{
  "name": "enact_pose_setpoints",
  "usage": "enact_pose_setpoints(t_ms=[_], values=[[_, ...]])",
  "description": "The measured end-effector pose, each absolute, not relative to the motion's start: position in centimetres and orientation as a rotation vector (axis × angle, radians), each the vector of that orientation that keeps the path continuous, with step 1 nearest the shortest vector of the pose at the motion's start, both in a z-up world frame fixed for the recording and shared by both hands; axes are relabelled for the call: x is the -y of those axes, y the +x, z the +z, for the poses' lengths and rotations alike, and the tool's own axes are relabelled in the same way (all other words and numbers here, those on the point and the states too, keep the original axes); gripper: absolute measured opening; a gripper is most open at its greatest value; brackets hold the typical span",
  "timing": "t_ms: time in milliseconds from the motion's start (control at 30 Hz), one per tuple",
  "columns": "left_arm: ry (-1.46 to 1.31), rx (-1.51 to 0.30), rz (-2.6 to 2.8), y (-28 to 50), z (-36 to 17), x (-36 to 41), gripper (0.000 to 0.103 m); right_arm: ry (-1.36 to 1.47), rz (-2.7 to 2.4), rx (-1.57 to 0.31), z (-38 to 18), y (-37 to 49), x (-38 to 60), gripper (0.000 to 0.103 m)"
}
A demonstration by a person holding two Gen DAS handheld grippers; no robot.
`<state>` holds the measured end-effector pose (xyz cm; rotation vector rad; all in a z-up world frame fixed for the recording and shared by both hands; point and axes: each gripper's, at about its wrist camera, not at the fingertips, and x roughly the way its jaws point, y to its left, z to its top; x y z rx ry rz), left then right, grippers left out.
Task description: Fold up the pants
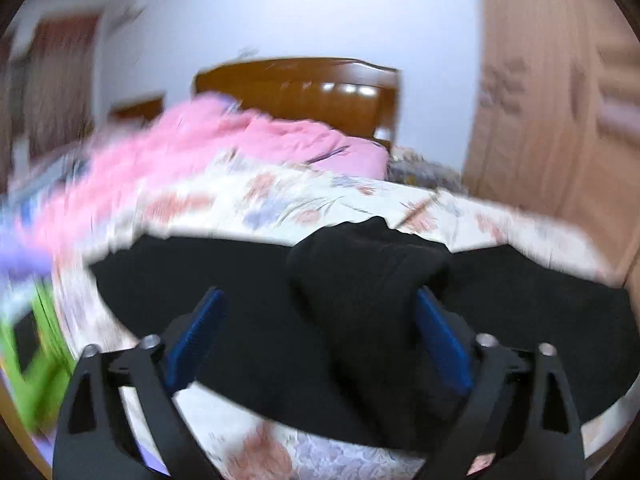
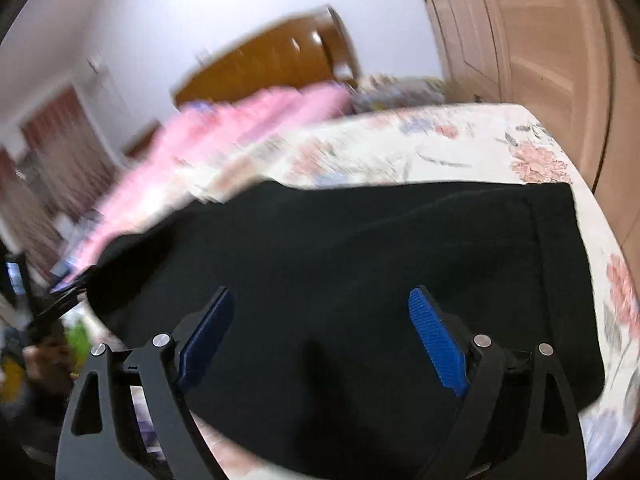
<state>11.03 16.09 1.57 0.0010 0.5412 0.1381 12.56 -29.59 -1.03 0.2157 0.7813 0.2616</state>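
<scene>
Black pants (image 2: 360, 248) lie lengthwise across the bed (image 2: 460, 148) near its front edge, just ahead of both released, empty grippers, left gripper (image 1: 318, 336) and right gripper (image 2: 320, 336)

- The left claw (image 1: 320, 320) stands wide open above the black pants (image 1: 248, 280), gripping nothing.
- A raised fold of the pants (image 1: 368, 264) sits between its blue pads (image 1: 440, 340).
- The pants lie on the floral bed (image 1: 304, 200), near a pink quilt (image 1: 192, 148).
</scene>
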Motion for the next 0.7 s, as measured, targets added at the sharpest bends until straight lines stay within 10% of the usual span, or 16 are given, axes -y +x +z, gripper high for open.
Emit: enact_pose_setpoints(t_ms=[200,567,700], values=[[0.228,-0.784,0.231,12.7,-3.6,-14.2,0.097,0.088,0.272,-0.839,-3.5,16.2,24.5,0.085],[0.504,-0.702,-0.051,19.6,1.8,-6.6,0.100,0.045,0.263,-0.840,-5.8,16.7,24.2,0.086],[0.669,-0.910,-0.187,26.7,-2.5,-4.0,0.031,0.046,0.265,-0.836,-5.6,16.5,24.2,0.086]])
